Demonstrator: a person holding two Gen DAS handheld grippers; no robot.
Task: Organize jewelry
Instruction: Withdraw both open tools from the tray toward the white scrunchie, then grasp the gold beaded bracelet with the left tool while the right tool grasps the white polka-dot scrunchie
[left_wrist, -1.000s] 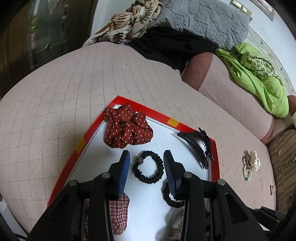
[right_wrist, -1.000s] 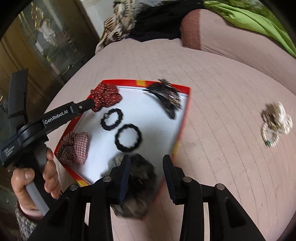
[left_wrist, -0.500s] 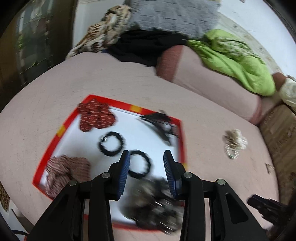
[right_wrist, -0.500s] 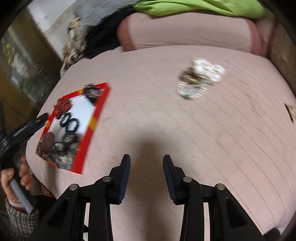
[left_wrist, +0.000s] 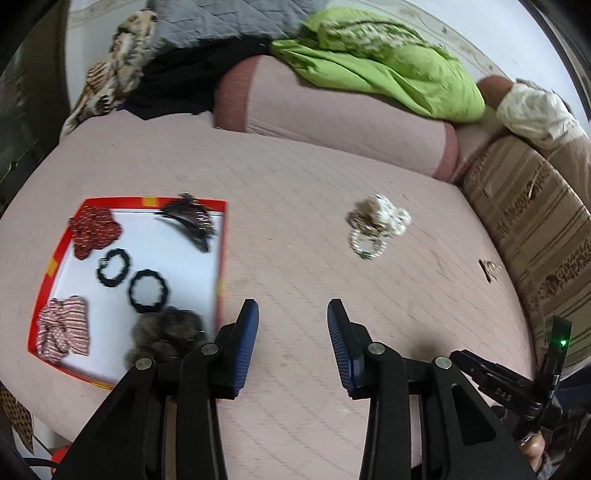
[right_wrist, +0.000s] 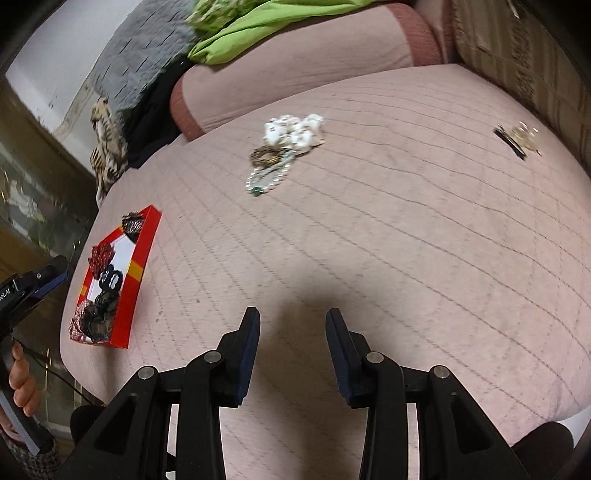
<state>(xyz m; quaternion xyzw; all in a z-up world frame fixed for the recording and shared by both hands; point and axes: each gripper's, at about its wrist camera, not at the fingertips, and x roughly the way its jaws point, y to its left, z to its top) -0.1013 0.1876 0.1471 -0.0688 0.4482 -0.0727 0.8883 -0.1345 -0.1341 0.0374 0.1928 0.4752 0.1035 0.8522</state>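
A red-rimmed white tray (left_wrist: 221, 258) lies on the pink bed at the left and holds scrunchies, two black hair ties (left_wrist: 147, 291), a dark claw clip (left_wrist: 192, 223) and a fuzzy dark scrunchie (left_wrist: 166, 334). The tray also shows in the right wrist view (right_wrist: 138, 266). A loose pile of white scrunchie and bead bracelets (left_wrist: 376, 229) lies on the bed further right, also in the right wrist view (right_wrist: 288, 144). A small gold hair clip (right_wrist: 517, 140) lies at the far right. My left gripper (left_wrist: 291, 339) and my right gripper (right_wrist: 291, 343) are open and empty above bare bedcover.
A pink bolster (left_wrist: 332, 114) runs along the back with a green cloth (left_wrist: 388, 70), grey quilt and dark clothes on it. A patterned brown cushion (left_wrist: 535, 229) borders the right side. The bed edge is close below both grippers.
My left gripper pulled back from over the tray and swung right. My right gripper let the fuzzy dark scrunchie go into the tray and swung right toward the loose pile.
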